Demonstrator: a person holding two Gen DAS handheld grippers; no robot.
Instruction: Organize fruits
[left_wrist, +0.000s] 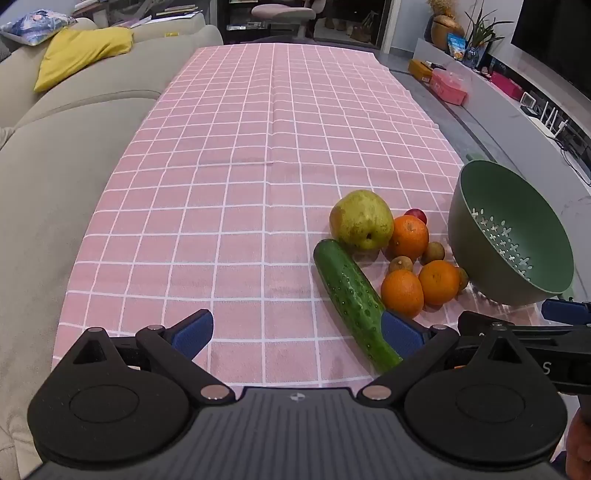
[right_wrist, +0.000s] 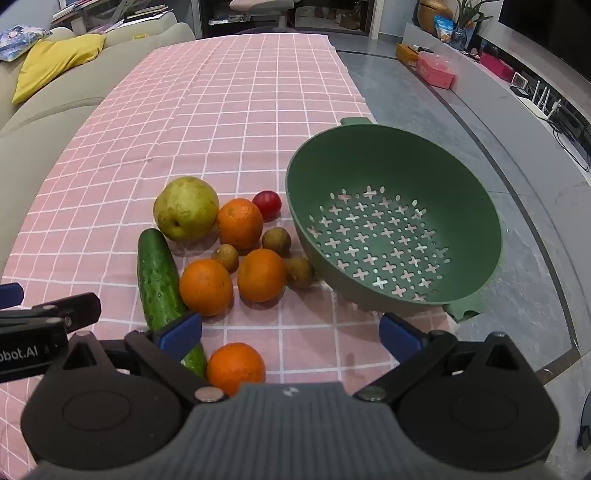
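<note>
- Your left gripper (left_wrist: 297, 334) stands with its blue pads wide apart and nothing between them; it hangs over bare pink cloth, and its right pad overlaps the near end of the cucumber (left_wrist: 354, 306) in the picture. Close from there and you may clip the cucumber's tip and spin it into the oranges.
- Your right gripper (right_wrist: 290, 332) is equally wide and empty, tilted down at the table. The nearest orange (right_wrist: 235, 367) lies just under its left finger, half hidden by the gripper body; I cannot tell whether they touch. Coming down blind on it could push it towards you and off the table edge.
- The fruit sits in a tight cluster left of the green colander (right_wrist: 393, 225): the pear (right_wrist: 185, 208), three more oranges (right_wrist: 261, 275), three small brown fruits (right_wrist: 277, 241) and a small red one (right_wrist: 267, 203), several touching. Going for one in the middle will likely shove its neighbours; round ones will roll.
- The colander is empty and sits at the cloth's right edge, its near handle past the edge. A hard drop or a knock on the rim might tip or slide it off.
- Your two grippers are close side by side; reaching for the same fruit may make them collide.
</note>
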